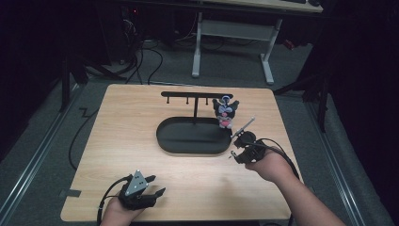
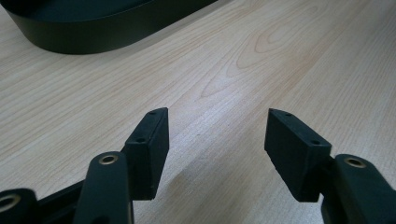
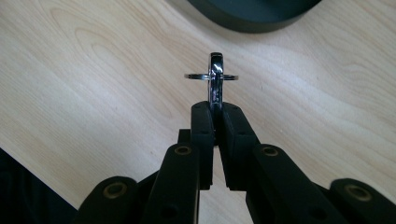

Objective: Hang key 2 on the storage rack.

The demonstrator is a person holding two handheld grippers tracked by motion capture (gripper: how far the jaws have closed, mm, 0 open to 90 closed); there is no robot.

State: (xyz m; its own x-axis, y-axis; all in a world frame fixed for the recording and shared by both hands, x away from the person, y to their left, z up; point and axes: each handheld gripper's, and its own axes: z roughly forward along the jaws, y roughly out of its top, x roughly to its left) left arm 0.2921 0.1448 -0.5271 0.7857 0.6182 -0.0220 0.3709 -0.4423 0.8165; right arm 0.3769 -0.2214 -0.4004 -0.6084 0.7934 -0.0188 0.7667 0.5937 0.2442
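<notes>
Right tool: jaws clamped on metal keyring clasp, just right of black stand tray. Small, rigid, likely slippery; grip flat sides. Plush charm hangs above the tray. Left tool: agape, empty, well nearer than tray.

Dim lab, wooden table, floor cables, desk frame

Pale wood-grain table, black oval tray, silver clasp, black-and-pink plush keychain.
</notes>
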